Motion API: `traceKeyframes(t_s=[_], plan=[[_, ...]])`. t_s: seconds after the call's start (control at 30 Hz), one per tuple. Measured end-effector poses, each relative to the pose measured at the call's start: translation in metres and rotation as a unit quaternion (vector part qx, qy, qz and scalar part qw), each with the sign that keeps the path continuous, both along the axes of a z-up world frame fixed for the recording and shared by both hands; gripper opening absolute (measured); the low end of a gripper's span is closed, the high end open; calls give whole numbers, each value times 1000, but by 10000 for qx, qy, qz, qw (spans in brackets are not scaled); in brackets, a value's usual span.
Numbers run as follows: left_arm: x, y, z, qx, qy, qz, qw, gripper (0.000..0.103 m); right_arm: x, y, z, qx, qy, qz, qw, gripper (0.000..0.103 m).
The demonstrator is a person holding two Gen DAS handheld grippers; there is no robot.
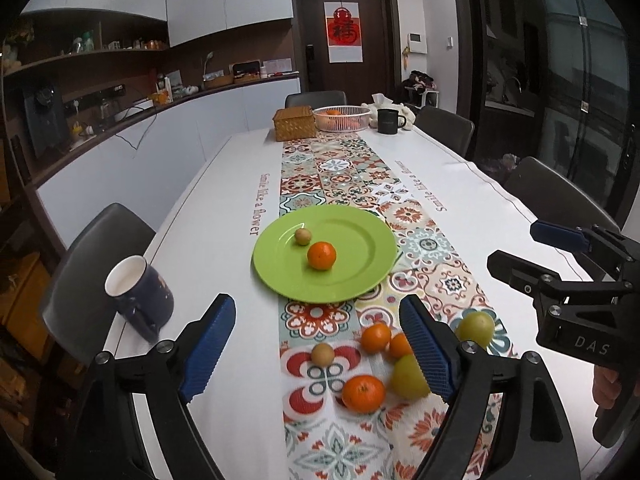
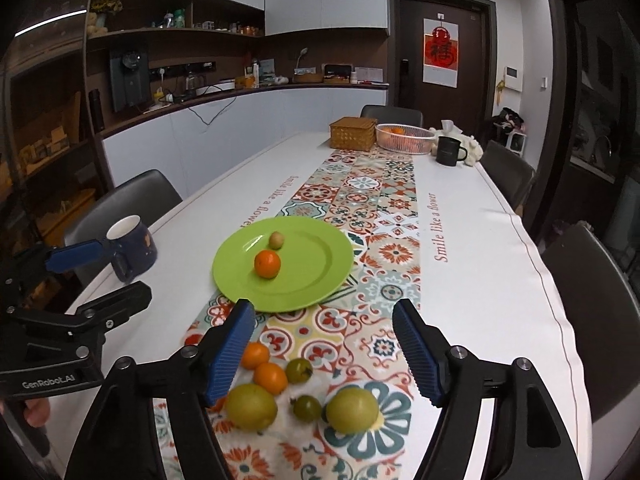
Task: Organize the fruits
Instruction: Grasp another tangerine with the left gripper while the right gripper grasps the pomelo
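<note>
A green plate [image 1: 360,248] [image 2: 316,272] lies on the patterned runner and holds an orange [image 1: 321,255] [image 2: 267,263] and a small tan fruit [image 1: 303,236] [image 2: 276,240]. Several loose fruits lie nearer on the runner: oranges [image 1: 363,393] [image 2: 270,377], yellow-green fruits [image 1: 408,378] [image 2: 352,409], small dark green fruits [image 2: 307,408] and a small tan one [image 1: 322,354]. My left gripper [image 1: 318,346] is open and empty above the loose fruits. My right gripper [image 2: 326,354] is open and empty above them too; it also shows in the left wrist view [image 1: 516,248].
A dark blue mug [image 1: 140,296] [image 2: 134,250] stands near the table's left edge. At the far end are a wicker box [image 1: 294,122], a white basket [image 1: 341,118] with an orange, and a black mug [image 1: 388,121]. Chairs surround the table.
</note>
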State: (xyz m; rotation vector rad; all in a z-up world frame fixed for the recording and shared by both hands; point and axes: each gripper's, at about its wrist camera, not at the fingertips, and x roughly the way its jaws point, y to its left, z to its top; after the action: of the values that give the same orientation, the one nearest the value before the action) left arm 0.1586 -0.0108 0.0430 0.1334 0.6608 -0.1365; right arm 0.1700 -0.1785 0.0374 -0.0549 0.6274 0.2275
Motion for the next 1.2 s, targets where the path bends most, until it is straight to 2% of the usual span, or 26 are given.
traceKeyframes(t_s=[0.33, 0.53, 0.83, 1.2], plan=[[-26, -5, -19, 170, 123, -12, 9998, 86, -26, -8, -15, -85, 132, -87, 9998, 72], [-31, -7, -37, 279, 310, -48, 9991, 86, -33, -11, -32, -154, 361, -127, 9991, 72], [-25, -10, -68, 364, 666, -97, 9971, 86, -36, -14, -62, -406, 739, -168, 9963, 72], [-9, -16, -102, 483, 1052, -241, 9930, 86, -20, -17, -95, -651, 1184, -232, 9906, 72]])
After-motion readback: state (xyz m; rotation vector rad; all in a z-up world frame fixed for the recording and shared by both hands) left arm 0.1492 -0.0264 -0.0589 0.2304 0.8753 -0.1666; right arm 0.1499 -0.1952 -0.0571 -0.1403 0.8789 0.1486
